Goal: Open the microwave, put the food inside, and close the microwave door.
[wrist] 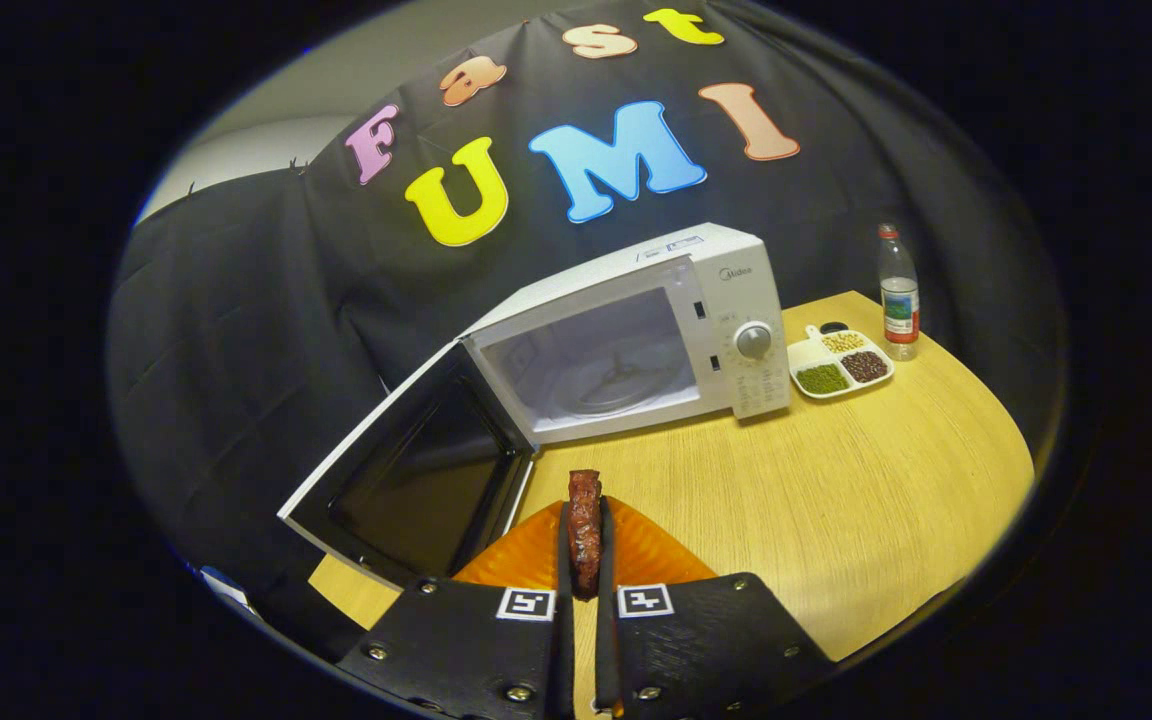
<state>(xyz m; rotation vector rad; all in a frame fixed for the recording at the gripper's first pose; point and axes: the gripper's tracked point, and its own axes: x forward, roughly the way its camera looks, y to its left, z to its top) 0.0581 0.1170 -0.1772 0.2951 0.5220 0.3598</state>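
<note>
A white microwave (736,300) stands on the wooden table (836,480), its door (416,470) swung wide open toward the left. The cavity shows a glass turntable (616,385) with nothing on it. My gripper (585,520) is shut on a dark reddish-brown piece of food (584,525), which stands upright between the fingers. Below the food and just ahead of the fingers lies an orange plate (656,555). The microwave's opening lies beyond the fingers, a short way across the table.
To the right of the microwave sits a white divided dish (806,352) holding green, brown and pale beans. A clear plastic bottle (898,290) with a red cap stands behind it. Bare table stretches to the right of the fingers.
</note>
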